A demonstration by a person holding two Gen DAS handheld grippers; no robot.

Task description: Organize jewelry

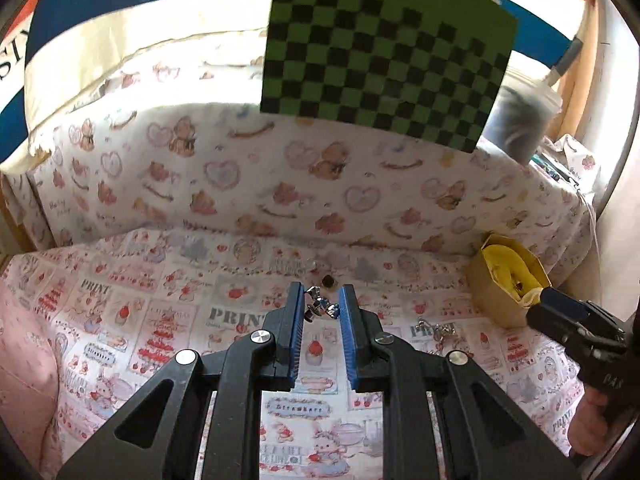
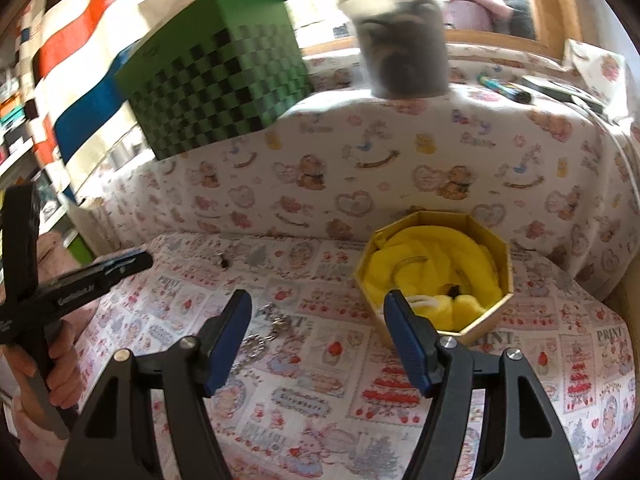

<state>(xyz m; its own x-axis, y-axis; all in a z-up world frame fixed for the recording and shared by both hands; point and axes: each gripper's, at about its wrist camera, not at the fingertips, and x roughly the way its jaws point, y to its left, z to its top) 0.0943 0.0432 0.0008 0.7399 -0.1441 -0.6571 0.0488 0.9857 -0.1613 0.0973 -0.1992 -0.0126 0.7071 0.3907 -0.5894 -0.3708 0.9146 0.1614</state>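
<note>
My left gripper has its jaws narrowed around a small silver jewelry piece that sits between the blue pads near the tips. A small dark bead or ring lies on the cloth just beyond it; it also shows in the right wrist view. A silver chain lies on the cloth by my right gripper's left finger. The gold octagonal box with yellow lining stands at the right. My right gripper is open and empty in front of the box.
The printed cloth covers a low surface with a padded printed wall behind. A green checkered box and a clear tub of dark items stand on the ledge above. A pen lies there too.
</note>
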